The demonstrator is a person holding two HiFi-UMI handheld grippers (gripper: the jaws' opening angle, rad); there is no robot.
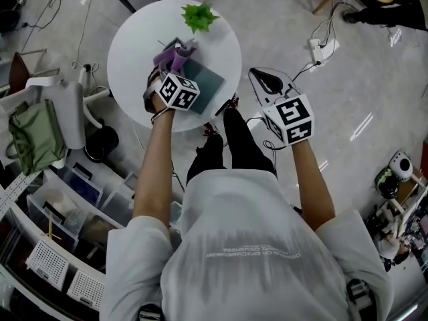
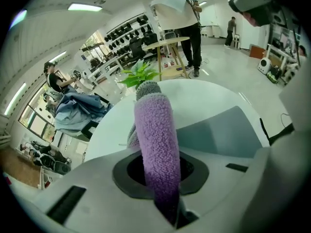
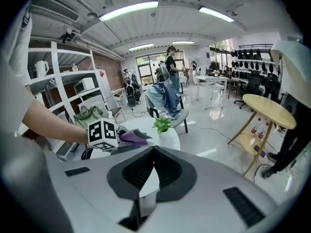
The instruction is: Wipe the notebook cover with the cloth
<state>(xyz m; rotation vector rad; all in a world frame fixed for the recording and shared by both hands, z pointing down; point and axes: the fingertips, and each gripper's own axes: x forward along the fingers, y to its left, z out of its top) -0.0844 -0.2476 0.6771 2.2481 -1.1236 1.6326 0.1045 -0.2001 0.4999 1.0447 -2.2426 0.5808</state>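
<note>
A purple cloth is pinched in my left gripper, which is shut on it over the round white table. In the left gripper view the cloth stands up between the jaws as a thick fold. The dark teal notebook lies flat on the table just right of the cloth, and its cover shows grey-blue to the right of the jaws. My right gripper hangs off the table's right side above the floor. It is shut with nothing in it.
A small green plant stands at the table's far edge. A chair with a green bag is on the left, above storage bins. A power strip and cables lie on the floor at right. A wooden round table stands beyond.
</note>
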